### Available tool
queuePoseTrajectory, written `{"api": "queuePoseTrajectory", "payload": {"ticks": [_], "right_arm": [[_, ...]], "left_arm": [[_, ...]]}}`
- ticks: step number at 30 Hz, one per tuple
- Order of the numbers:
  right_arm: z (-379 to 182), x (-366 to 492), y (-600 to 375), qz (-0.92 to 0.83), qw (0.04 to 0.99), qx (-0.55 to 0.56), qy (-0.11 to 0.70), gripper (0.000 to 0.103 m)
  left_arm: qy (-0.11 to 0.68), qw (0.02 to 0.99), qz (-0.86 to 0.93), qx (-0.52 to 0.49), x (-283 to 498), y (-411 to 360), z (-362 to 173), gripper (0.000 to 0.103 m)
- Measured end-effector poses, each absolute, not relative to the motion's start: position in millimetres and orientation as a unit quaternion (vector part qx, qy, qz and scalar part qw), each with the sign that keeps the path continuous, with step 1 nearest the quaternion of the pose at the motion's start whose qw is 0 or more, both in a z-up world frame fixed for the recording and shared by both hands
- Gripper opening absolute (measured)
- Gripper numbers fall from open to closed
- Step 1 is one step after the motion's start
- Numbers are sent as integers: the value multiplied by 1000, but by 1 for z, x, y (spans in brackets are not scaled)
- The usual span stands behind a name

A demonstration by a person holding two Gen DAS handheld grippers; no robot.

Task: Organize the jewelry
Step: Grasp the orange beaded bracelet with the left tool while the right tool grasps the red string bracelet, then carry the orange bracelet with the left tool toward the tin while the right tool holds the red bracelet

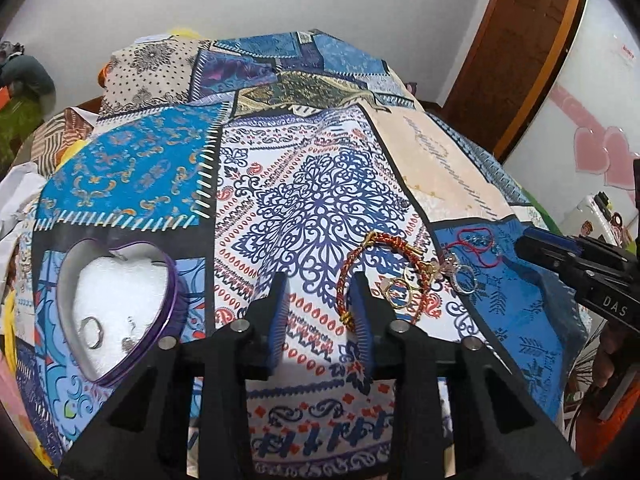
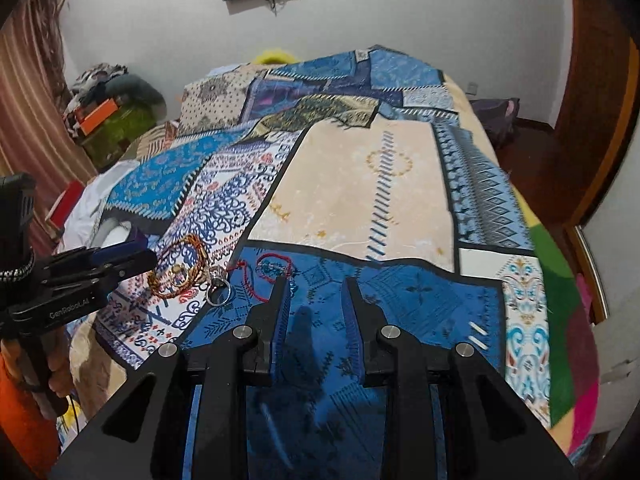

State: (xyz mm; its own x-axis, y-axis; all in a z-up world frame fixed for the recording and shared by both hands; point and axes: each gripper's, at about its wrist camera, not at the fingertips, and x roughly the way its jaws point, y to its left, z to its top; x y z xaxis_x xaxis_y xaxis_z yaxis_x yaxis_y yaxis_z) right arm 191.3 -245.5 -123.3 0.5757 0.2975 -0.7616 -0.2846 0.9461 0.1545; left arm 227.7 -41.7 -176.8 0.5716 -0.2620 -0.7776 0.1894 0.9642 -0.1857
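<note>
So the jewelry sits in a little pile on the patchwork bedspread (image 1: 304, 184): a red and gold braided bracelet (image 1: 362, 268), a couple of gold rings (image 1: 400, 294) inside its loop, a silver ring (image 1: 464, 280) just beside them, and a thin red cord (image 1: 476, 246) a bit further right that's really hard to read against the blue patch. The left gripper (image 1: 320, 300) hangs over the cloth with its jaws spread wide and nothing in them; its right finger covers part of the bracelet's loop. The right gripper (image 2: 314, 304) is also wide open and empty, near the red cord, though that view is blurry. Off to the left is a purple heart-shaped tin (image 1: 116, 304) with white padding, one silver ring (image 1: 93, 330) and some small silver bit I can't identify.
</note>
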Motion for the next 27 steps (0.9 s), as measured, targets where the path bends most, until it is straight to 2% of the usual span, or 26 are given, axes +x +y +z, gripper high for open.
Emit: {"api": "queuePoseTrajectory", "payload": {"ticks": [14, 17, 20, 21, 27], "right_arm": [[-146, 205, -223, 179, 883, -25, 434, 24], [-147, 204, -223, 177, 884, -26, 432, 24], [-147, 201, -221, 183, 884, -25, 429, 9], [-146, 201, -222, 188, 882, -17, 432, 7], [-137, 198, -217, 194, 882, 11, 428, 7]], "left_arm": [[432, 893, -125, -33, 237, -46, -189, 22], [430, 894, -122, -33, 237, -46, -189, 16], [430, 895, -113, -26, 235, -46, -186, 5], [429, 897, -109, -23, 234, -47, -184, 2], [415, 903, -106, -25, 223, -47, -171, 1]]}}
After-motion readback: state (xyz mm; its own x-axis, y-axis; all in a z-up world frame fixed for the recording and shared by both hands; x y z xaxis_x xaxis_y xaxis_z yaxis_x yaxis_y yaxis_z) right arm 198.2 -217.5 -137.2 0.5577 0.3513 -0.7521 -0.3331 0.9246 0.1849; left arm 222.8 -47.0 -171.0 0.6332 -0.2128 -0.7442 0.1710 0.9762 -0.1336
